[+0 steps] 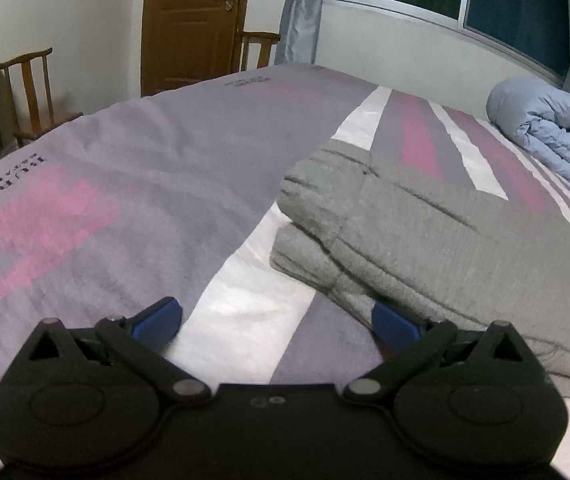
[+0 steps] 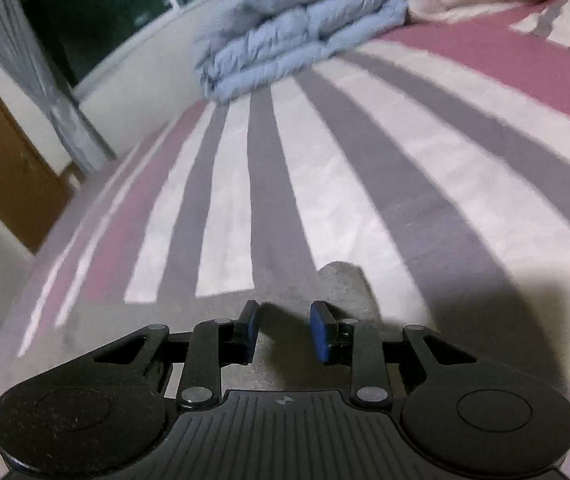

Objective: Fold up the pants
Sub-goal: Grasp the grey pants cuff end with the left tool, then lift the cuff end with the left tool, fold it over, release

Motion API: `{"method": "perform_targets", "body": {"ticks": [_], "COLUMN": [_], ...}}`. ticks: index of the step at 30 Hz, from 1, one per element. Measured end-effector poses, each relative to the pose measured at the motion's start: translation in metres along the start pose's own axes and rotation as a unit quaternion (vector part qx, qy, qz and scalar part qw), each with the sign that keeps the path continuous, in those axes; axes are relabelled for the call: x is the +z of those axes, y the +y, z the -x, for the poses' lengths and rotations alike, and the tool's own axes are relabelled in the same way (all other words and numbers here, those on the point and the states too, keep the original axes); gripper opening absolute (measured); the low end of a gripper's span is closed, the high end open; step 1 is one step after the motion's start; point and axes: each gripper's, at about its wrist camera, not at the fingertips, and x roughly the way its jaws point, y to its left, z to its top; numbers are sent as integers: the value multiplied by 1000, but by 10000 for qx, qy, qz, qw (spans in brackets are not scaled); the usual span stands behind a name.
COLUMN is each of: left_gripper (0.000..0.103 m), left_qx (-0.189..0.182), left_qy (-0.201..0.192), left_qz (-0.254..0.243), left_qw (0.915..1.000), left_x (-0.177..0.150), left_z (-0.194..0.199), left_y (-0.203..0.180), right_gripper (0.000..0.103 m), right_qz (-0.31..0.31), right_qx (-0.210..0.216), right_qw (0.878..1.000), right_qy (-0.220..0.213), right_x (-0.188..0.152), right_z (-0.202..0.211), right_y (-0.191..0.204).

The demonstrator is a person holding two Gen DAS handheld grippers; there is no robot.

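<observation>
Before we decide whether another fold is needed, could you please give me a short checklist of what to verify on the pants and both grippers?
1. Left gripper free of cloth: ok, jaws wide open over the bedspread; its right-hand finger sits close to the pants edge, contact unclear.
2. Right gripper released: ok, jaws apart with nothing between them, above grey cloth.
3. Grey pants folded: ok, stacked layers show at the near end.
4. Fold neat at the far end: cannot tell, out of frame.
5. Blue duvet apart from the pants: ok.
</observation>
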Motion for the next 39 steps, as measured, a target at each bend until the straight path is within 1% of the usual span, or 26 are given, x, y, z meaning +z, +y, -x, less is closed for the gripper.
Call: {"method": "perform_targets", "body": {"ticks": [2,3,4,5,6,8,9,10,11,13,15,18,20,22,24,27,28,29,30,31,32,33,34,35,37,39], "left_gripper": [97,97,97,97,97,97,97,97,97,92,87,85,85,85,85,88,88,88,87,82,68,30,28,28,25,25], "left_qx": [-48,-55,-65,-88,-126,-301,-394,-493,-601,-857,-1057,-1276,-1528,-1781,-2102,-2429,-2506,-2541,-2577,-2604,-2490,-2290,-2391,-2418,-2375,-2416], "left_qy": [23,32,43,59,85,93,86,74,60,132,214,282,343,348,356,347,311,266,217,159,161,243,259,163,34,-173], "left_qz": [67,77,79,72,53,31,58,106,186,542,951,1242,1601,2038,2427,2788,2843,2867,2826,2694,2604,2624,2888,2931,2774,2607], "left_qw": [10000,10000,9999,9999,9999,9995,9992,9987,9980,9948,9896,9836,9746,9620,9464,9285,9249,9233,9237,9270,9327,9371,9267,9248,9309,9345], "left_x": [0,0,0,-1,-1,0,1,3,5,8,8,11,11,10,11,13,13,14,14,15,15,13,8,4,5,9], "left_z": [3,4,5,7,8,13,14,15,16,11,4,-8,-19,-30,-41,-58,-63,-67,-69,-72,-74,-78,-83,-82,-74,-61], "left_y": [3,3,2,1,0,-2,-3,-3,-3,0,4,4,9,18,26,33,34,34,33,30,27,28,33,33,29,24], "right_gripper": [30,30,30,30,30,30,31,36,48,66,66,66,66,66,66,66,66,66,66,66,66,66,66,66,66,66], "right_qz": [188,282,408,580,796,1015,893,758,673,590,541,599,529,442,173,-243,-297,-318,-320,-331,-351,-376,-421,-515,-651,-701], "right_qx": [81,130,119,55,17,37,80,106,39,-176,-181,-179,-163,-242,-375,-620,-656,-700,-747,-789,-800,-807,-824,-835,-835,-810], "right_qw": [9991,9986,9986,9983,9966,9947,9955,9962,9958,9943,9942,9941,9943,9931,9913,9861,9852,9847,9843,9840,9842,9845,9844,9841,9836,9837], "right_qy": [-363,-419,-316,9,213,-166,-292,-418,-619,-870,-914,-891,-913,-1057,-1246,-1522,-1553,-1565,-1568,-1562,-1542,-1512,-1495,-1482,-1458,-1447], "right_x": [-7,-20,-32,-45,-58,-73,-76,-78,-80,-78,-75,-70,-72,-74,-72,-62,-60,-59,-57,-57,-58,-57,-58,-58,-59,-58], "right_z": [22,33,39,37,37,56,65,71,77,81,85,85,101,100,107,115,117,119,121,123,123,123,123,123,123,125], "right_y": [3,7,9,11,12,11,7,2,-1,-4,-6,-4,-3,-7,-15,-32,-37,-40,-43,-47,-50,-53,-56,-60,-67,-72]}}
